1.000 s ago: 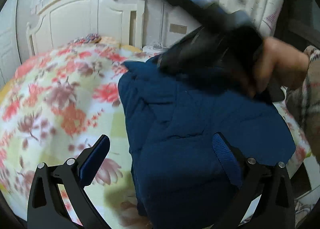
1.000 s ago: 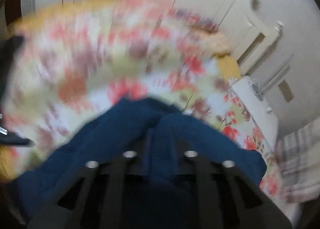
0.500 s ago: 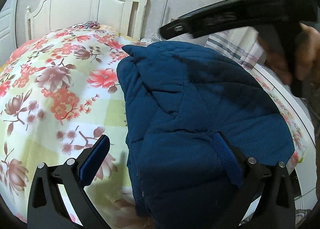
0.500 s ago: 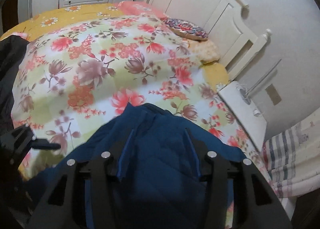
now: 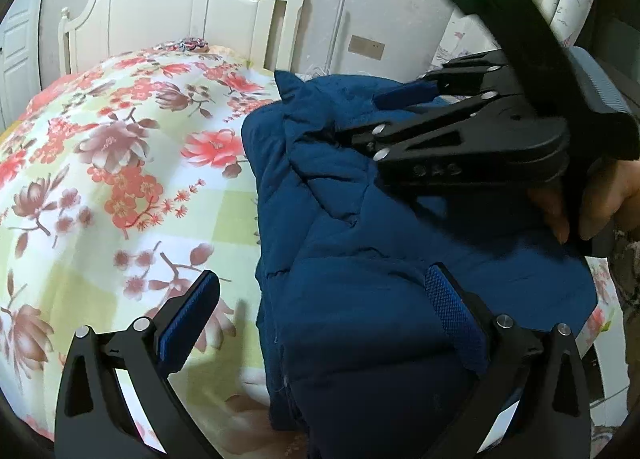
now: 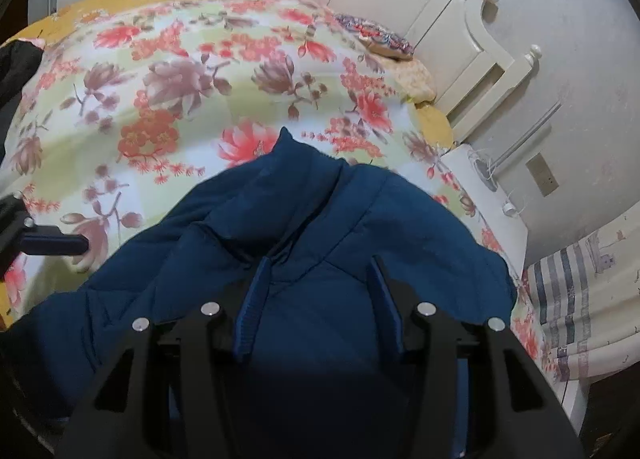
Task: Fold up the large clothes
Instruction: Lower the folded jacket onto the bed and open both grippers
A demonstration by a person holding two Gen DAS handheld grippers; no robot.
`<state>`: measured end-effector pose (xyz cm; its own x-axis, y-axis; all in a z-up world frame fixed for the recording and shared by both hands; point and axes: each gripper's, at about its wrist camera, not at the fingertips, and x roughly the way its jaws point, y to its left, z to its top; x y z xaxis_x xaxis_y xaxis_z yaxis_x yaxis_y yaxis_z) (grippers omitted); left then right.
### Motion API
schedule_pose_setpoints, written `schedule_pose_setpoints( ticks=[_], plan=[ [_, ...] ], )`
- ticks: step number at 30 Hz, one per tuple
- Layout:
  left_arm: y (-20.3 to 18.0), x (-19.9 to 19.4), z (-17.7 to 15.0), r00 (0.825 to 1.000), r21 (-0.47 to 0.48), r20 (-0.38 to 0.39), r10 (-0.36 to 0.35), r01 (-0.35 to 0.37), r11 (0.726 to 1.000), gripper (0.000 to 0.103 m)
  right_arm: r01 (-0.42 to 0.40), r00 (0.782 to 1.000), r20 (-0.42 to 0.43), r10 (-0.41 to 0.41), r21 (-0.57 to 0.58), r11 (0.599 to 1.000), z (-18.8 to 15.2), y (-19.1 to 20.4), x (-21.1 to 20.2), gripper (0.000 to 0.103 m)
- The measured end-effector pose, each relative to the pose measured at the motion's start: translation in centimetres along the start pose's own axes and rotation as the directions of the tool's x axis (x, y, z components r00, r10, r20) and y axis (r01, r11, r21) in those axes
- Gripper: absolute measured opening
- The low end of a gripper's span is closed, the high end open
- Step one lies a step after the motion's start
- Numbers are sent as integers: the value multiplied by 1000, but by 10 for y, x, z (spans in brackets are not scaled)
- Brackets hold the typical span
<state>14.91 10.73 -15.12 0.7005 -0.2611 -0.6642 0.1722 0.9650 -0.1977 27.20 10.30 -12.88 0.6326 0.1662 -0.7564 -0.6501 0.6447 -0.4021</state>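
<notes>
At the far left of the right wrist view, a dark garment [image 6: 16, 71] lies on the edge of the bed. The floral quilt [image 5: 120, 163] in red, mauve and pale green squares covers the bed, and the cream headboard [image 5: 172, 7] stands at its far end with a patterned pillow [image 6: 376, 37] just before it.

The left gripper [image 5: 320, 323] hovers at the near edge with its jaws spread wide and nothing between the pads. Its left finger is over bare quilt, and its right finger is over the near part of the jacket.

The dark blue padded jacket [image 5: 380, 259] lies folded in a thick bundle on the right side of the bed, near its right edge. Its collar end points toward the headboard.

Above the far half of the jacket, the right gripper [image 6: 320, 299] points down at the cloth. Its jaws have just been opening and now stand partly apart, the blue pads clear of the fabric with only the jacket's surface below the gap. A hand [image 5: 600, 199] holds its handle at the right.

Farther right, a white bedside table [image 6: 488, 195] stands against the wall, and a striped curtain [image 6: 580, 299] hangs at the right.
</notes>
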Motion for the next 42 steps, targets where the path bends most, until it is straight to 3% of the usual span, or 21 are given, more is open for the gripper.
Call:
schedule_pose_setpoints(
  ticks=[3, 5, 7, 10, 11, 12, 13, 14, 18, 19, 21, 23, 24, 26, 28, 30, 32, 33, 35, 36, 42],
  plan=[
    [-1, -2, -1, 1000, 2, 2, 9, -9, 1000, 99, -71, 996, 55, 66, 91, 993, -9, -12, -30, 50],
    [-1, -3, -2, 1000, 2, 3, 12, -12, 1000, 99, -103, 990, 116, 87, 145, 984, -28, -20, -59, 60],
    [-2, -5, -2, 1000, 4, 7, 15, -15, 1000, 99, -98, 985, 156, 69, 193, 976, -52, -27, -84, 69],
    [-8, -12, 0, 999, 20, 18, 44, -44, 999, 99, -92, 978, 207, 31, 288, 953, -97, -38, -119, 72],
    [-11, -15, 1, 998, 35, 27, 63, -64, 997, 99, -99, 974, 225, 26, 321, 942, -111, -42, -128, 78],
    [-13, -17, 2, 997, 45, 33, 74, -75, 996, 99, -124, 968, 250, 30, 368, 921, -128, -47, -136, 84],
    [-15, -21, 4, 996, 51, 34, 79, -81, 995, 99, -153, 963, 266, 41, 414, 897, -142, -50, -142, 98],
    [-14, -25, 6, 998, 39, 37, 50, -52, 998, 98, -181, 962, 269, 53, 477, 860, -165, -54, -144, 101],
    [13, -52, 13, 993, -112, 59, -101, 107, 988, 98, -261, 961, 238, 140, 621, 739, -223, -61, -135, 101],
    [16, -57, 13, 993, -126, 52, -108, 114, 985, 98, -266, 961, 239, 140, 657, 706, -237, -61, -136, 101],
    [13, -78, 11, 996, -114, 76, -51, 59, 992, 98, -286, 953, 275, 125, 689, 666, -251, -55, -147, 100],
    [-6, -110, 5, 984, -41, 164, 64, -58, 997, 98, -294, 938, 340, 70, 670, 682, -256, -43, -173, 98],
    [-16, -123, 1, 972, -13, 206, 114, -114, 993, 98, -258, 931, 365, 7, 643, 721, -253, -32, -192, 98],
    [-48, -152, -11, 927, 44, 307, 217, -241, 970, 98, -145, 921, 371, -120, 611, 778, -244, -12, -219, 98],
    [-70, -168, -17, 906, 68, 339, 254, -293, 954, 98, -28, 905, 350, -241, 615, 788, -235, 9, -242, 100],
    [-91, -176, -21, 912, 92, 324, 253, -297, 950, 98, -9, 907, 327, -267, 647, 762, -233, 22, -253, 100],
    [-105, -183, -24, 922, 110, 304, 239, -283, 953, 99, -65, 920, 327, -214, 668, 741, -233, 27, -258, 100],
    [-108, -185, -24, 918, 108, 305, 252, -296, 949, 99, -72, 928, 314, -200, 679, 731, -233, 28, -260, 100],
    [-114, -192, -29, 883, 84, 339, 326, -374, 924, 99, -28, 934, 275, -226, 691, 722, -233, 32, -264, 100],
    [-116, -193, -32, 874, 82, 352, 334, -384, 920, 99, -2, 932, 263, -250, 692, 722, -232, 33, -268, 100],
    [-121, -213, -31, 867, 71, 387, 313, -367, 928, 99, 45, 920, 251, -303, 697, 716, -230, 40, -281, 100]
  ],
)
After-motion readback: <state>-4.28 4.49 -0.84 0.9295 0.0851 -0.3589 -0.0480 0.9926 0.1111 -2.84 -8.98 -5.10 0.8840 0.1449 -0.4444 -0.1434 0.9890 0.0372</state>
